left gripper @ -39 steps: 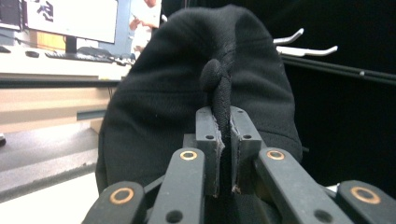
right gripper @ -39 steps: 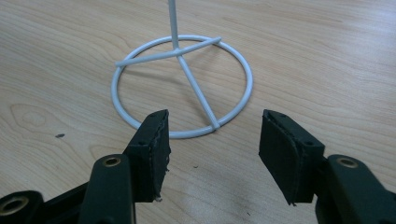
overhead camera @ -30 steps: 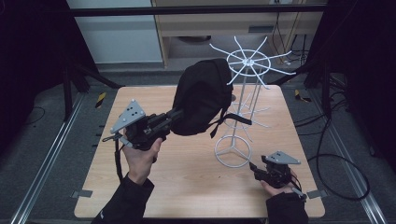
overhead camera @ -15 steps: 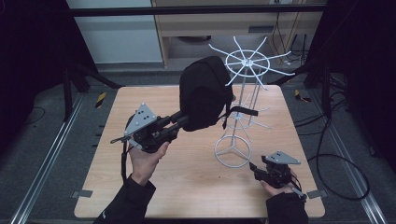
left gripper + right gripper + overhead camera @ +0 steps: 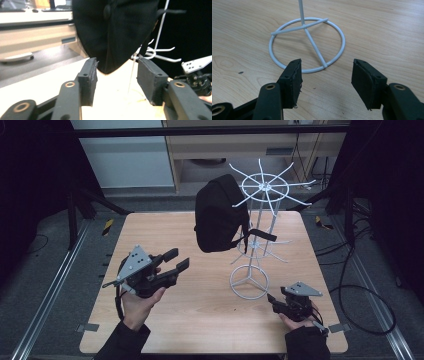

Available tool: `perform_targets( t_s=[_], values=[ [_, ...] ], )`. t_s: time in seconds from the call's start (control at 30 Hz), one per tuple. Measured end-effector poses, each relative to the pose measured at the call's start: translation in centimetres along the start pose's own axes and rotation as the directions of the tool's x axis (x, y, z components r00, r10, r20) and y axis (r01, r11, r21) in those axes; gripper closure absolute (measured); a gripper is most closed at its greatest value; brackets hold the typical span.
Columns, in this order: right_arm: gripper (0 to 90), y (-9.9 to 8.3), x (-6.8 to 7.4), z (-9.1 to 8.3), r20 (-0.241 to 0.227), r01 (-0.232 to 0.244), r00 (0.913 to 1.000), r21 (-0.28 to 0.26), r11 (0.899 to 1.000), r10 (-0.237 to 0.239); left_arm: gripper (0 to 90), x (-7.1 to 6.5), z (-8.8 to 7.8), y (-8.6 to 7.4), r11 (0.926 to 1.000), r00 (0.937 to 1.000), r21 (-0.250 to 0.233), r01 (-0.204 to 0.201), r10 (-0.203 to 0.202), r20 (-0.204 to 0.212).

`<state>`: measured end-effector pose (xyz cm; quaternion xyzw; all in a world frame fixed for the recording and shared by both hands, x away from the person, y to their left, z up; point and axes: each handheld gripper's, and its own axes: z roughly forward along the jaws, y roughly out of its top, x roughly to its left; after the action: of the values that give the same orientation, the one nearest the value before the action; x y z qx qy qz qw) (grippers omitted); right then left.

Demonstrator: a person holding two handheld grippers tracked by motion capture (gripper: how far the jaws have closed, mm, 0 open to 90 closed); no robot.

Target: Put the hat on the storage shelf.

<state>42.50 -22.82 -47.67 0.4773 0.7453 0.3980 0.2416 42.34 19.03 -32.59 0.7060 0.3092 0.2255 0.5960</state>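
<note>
Bag (image 5: pixel 219 215) hangs on rack (image 5: pixel 257 237); your left tool (image 5: pixel 176 260) at 8 o'clock, right tool (image 5: pixel 272 299) at 5, jaws apart.

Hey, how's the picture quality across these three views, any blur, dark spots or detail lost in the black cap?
High view: wooden table evenly lit, surroundings very dark, black cap hanging on the white wire rack shows little detail. Left gripper view: the cap is soft and nearly featureless, background blurred. Right gripper view: sharp wood grain and the rack's ring base, no glare.
</note>
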Motion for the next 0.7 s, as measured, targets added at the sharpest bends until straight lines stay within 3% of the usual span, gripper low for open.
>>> perform_targets(
  t_s=[0.17, 0.3, 0.5, 0.7],
  values=[
    [40.0, -0.1, -0.1, 0.0, 0.007, -0.007, 1.0000, -0.003, 1.000, 0.007, 44.1, 1.2, -1.0, -2.6, 0.9969, 0.9990, 0.078, 0.006, -0.002, -0.046],
    [38.7, -0.1, -0.2, 0.0, 0.008, -0.015, 0.9999, -0.003, 1.000, 0.015, 41.7, 2.3, -1.7, -5.1, 0.9899, 0.9963, 0.139, 0.028, -0.016, -0.085],
    [35.2, -0.2, -0.3, 0.0, 0.020, -0.021, 0.9996, -0.006, 1.000, 0.021, 36.2, 4.4, -2.7, -9.1, 0.9674, 0.9865, 0.243, 0.072, -0.033, -0.160],
    [29.8, -0.4, -0.6, 0.2, 0.026, -0.024, 0.9994, 0.003, 1.000, 0.024, 31.4, 6.7, -4.2, -12.2, 0.9449, 0.9679, 0.294, 0.144, -0.073, -0.240]
  ],
)
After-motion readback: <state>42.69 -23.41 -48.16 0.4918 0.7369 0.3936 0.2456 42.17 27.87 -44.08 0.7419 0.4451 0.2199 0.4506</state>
